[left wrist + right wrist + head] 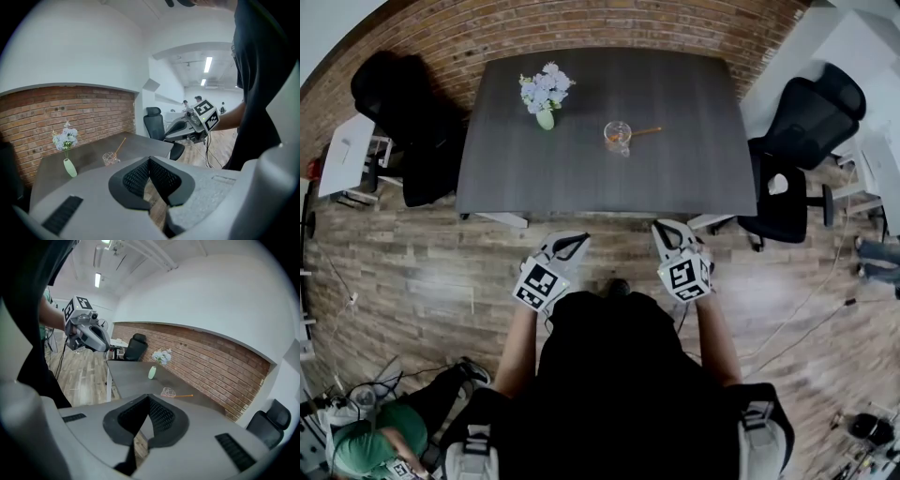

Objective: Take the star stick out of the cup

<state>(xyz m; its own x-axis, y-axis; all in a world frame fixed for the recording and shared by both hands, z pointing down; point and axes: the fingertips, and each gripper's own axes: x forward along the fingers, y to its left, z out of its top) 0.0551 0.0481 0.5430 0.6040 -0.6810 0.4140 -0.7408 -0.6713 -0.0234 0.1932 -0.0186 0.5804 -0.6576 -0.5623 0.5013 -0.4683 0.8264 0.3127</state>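
Grey worktop (694,169) carries the cup (618,137) mid-far, star stick (645,131) leaning out right. Left hand-held gripper (570,246) and right hand-held gripper (667,234) hang near us, jaws together, empty, well apart from it. We reckon: open the right, pinch the stick's exposed shaft, lift along its lean so the cup doesn't tip.

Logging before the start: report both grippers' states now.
Left gripper: closed, holding nothing.
Right gripper: closed, holding nothing.
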